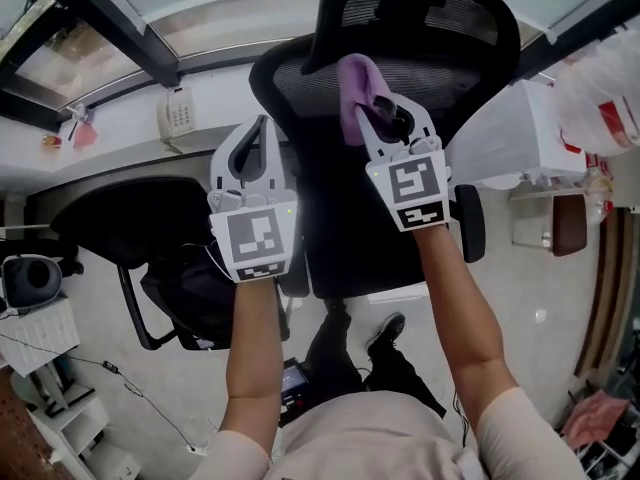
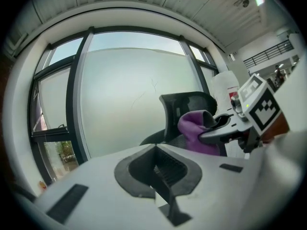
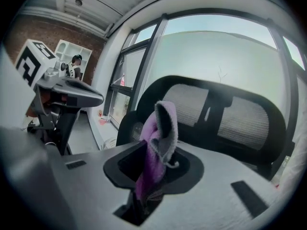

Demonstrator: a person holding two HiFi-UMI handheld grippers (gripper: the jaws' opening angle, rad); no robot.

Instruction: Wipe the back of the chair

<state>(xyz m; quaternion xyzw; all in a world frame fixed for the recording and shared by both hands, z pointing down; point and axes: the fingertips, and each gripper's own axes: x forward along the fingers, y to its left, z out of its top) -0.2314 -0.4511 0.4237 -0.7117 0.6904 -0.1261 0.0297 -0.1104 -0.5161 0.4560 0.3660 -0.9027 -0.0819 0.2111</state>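
Right tool (image 1: 385, 113): clenched on a purple cloth (image 1: 352, 93), which is pinched in the middle and stands up out of the jaws as a loose fold. Left tool (image 1: 258, 138): jaws together, nothing between them; it is held level with and just to the left of the right tool, pointing past the chair's left edge. Chair back (image 1: 300, 98), black mesh, lies directly ahead of and below the right tool; the headrest (image 1: 430, 13) is ahead of it and to its right. From the head view, the cloth overlaps the upper edge of the back, just under the headrest. The right gripper view shows the mesh beyond the cloth tip, so contact cannot be confirmed from either view. Judgement on progress: the cloth is in hand and brought up to the top of the back, so the preparation is done. The mesh shows no streaks, damp patches or other trace, so nothing indicates how much has been wiped. Treat the whole back below the tool, down to the seat, as left to do. The left tool plays no part at present.
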